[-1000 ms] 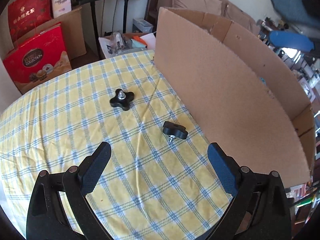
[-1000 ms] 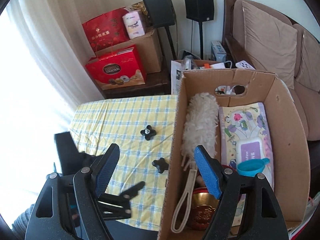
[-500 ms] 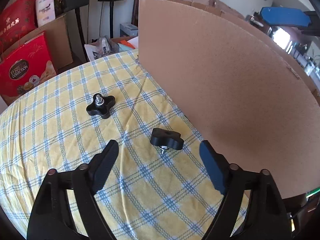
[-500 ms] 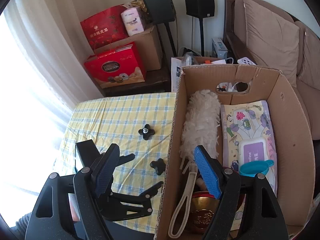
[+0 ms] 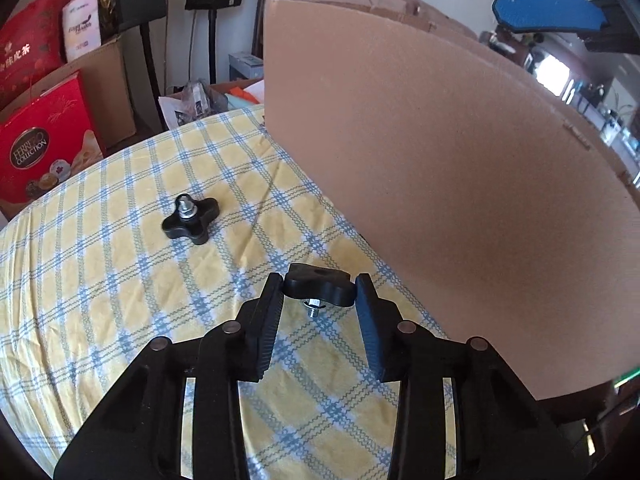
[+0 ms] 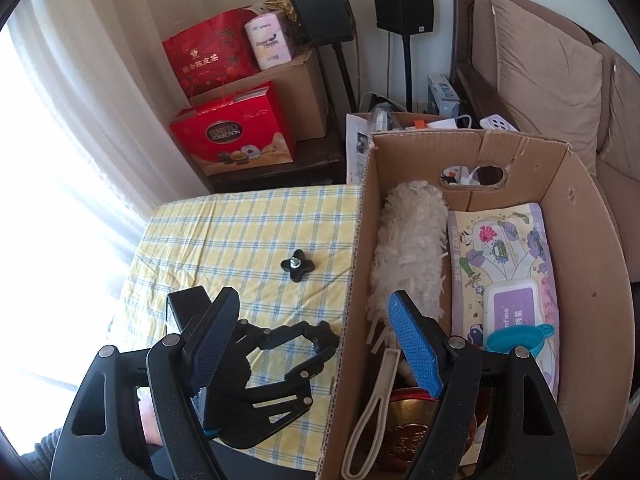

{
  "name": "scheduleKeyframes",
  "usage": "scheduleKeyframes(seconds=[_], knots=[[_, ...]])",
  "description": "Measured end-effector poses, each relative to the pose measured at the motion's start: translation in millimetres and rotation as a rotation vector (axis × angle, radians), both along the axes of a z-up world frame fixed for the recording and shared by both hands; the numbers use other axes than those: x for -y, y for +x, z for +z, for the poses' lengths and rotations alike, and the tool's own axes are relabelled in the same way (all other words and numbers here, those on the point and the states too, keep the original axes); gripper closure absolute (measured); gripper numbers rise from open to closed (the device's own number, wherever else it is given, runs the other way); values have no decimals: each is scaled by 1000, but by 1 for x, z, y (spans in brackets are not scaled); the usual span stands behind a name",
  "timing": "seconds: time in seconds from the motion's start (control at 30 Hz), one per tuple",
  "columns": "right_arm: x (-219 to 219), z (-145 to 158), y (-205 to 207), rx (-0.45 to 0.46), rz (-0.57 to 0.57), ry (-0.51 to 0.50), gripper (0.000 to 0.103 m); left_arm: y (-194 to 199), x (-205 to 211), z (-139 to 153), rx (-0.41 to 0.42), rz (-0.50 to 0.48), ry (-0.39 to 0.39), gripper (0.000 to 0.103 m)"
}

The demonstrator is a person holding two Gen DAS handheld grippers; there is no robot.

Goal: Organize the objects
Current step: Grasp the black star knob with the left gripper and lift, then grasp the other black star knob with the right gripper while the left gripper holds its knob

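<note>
Two black star knobs with bolts lie on the yellow checked tablecloth [image 5: 120, 280]. The near knob [image 5: 320, 290] sits between the fingers of my left gripper [image 5: 319, 294]. Its jaws are closing and both pads touch the knob's sides. The far knob [image 5: 191, 220] [image 6: 297, 266] lies alone, bolt up. In the right wrist view the left gripper [image 6: 330, 346] is low on the cloth beside the cardboard box [image 6: 592, 280], and the near knob is hidden by it. My right gripper [image 6: 312, 296] hovers open above the box's left wall, holding nothing.
The box wall [image 5: 420, 180] rises right beside the near knob. Inside the box lie a white duster [image 6: 412, 248], a wet wipes pack [image 6: 508, 272], a teal cup [image 6: 520, 338] and a gold tin [image 6: 408, 432]. Red gift boxes [image 6: 236, 136], speakers and a sofa stand behind the table.
My left gripper came down toward the near knob and its jaws closed from wide apart until the pads met it. The right gripper stayed where it was, open.
</note>
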State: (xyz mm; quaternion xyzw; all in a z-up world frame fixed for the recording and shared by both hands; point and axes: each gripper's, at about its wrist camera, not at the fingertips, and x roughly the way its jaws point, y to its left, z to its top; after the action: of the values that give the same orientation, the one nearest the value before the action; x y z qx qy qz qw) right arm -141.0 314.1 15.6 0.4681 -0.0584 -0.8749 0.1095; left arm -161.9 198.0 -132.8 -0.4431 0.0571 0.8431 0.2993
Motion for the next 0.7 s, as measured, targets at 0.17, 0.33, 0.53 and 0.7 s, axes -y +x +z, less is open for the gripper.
scheduleKeyframes(seconds=[0.17, 0.33, 0.53, 0.7], knots=[[14, 4, -3, -4, 17, -2, 24, 3, 27, 19, -5, 44, 7, 69], [34, 5, -8, -4, 50, 3, 24, 1, 61, 34, 4, 133, -43, 69], [61, -1, -19, 13, 88, 18, 28, 8, 98, 40, 17, 197, -21, 69], [88, -15, -35, 49, 111, 40, 35, 14, 128, 39, 32, 236, 10, 69]])
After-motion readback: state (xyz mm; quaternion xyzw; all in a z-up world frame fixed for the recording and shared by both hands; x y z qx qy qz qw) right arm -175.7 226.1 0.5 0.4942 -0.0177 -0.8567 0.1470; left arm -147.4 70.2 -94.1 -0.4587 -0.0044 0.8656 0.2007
